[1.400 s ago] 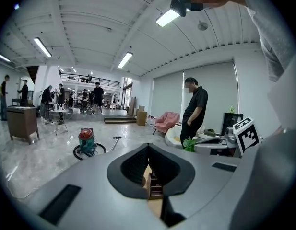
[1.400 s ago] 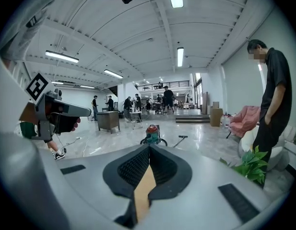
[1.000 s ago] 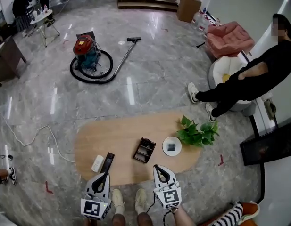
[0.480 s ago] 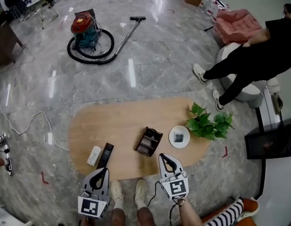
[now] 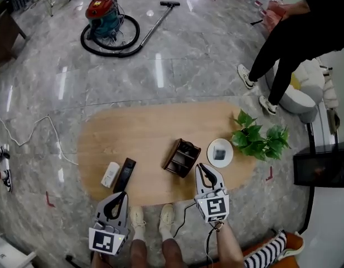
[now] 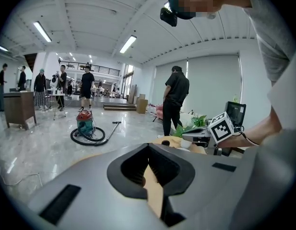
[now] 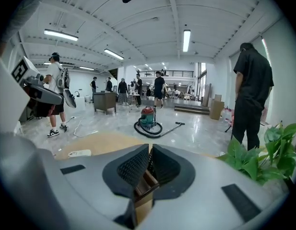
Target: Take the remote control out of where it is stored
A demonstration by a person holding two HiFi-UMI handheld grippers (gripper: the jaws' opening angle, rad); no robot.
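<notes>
**Both tongs closed and empty at the near side of the table**

Nearest to us, our left gripper (image 5: pixel 121 196) hangs at the near edge of the oval wooden table (image 5: pixel 144 133). Its jaws are pressed together with nothing between them. Our right gripper (image 5: pixel 202 167) reaches a little further in over the tabletop, and its jaws are likewise closed and empty. Its tip is near the brown compartment organizer (image 5: pixel 183 157) but apart from it.

Just beyond the left gripper, the black remote control (image 5: pixel 125 175) lies flat on the wood. A white remote (image 5: pixel 110 174) lies just beside it on its left. Both are well apart from the organizer, and we cannot tell what the organizer's dark compartments hold.

Right of the organizer sits a white round plate (image 5: pixel 211 148) with a small dark object on it. A green leafy plant (image 5: pixel 261 140) stands at the table's right end.

Beyond the table stretches the grey marble floor (image 5: pixel 188 66). A red and teal vacuum cleaner (image 5: pixel 103 17) stands there, its hose coiled around it and its wand stretched out to the right. At the far right a person in black (image 5: pixel 297 29) stands beside a white seat (image 5: pixel 303 91).
</notes>
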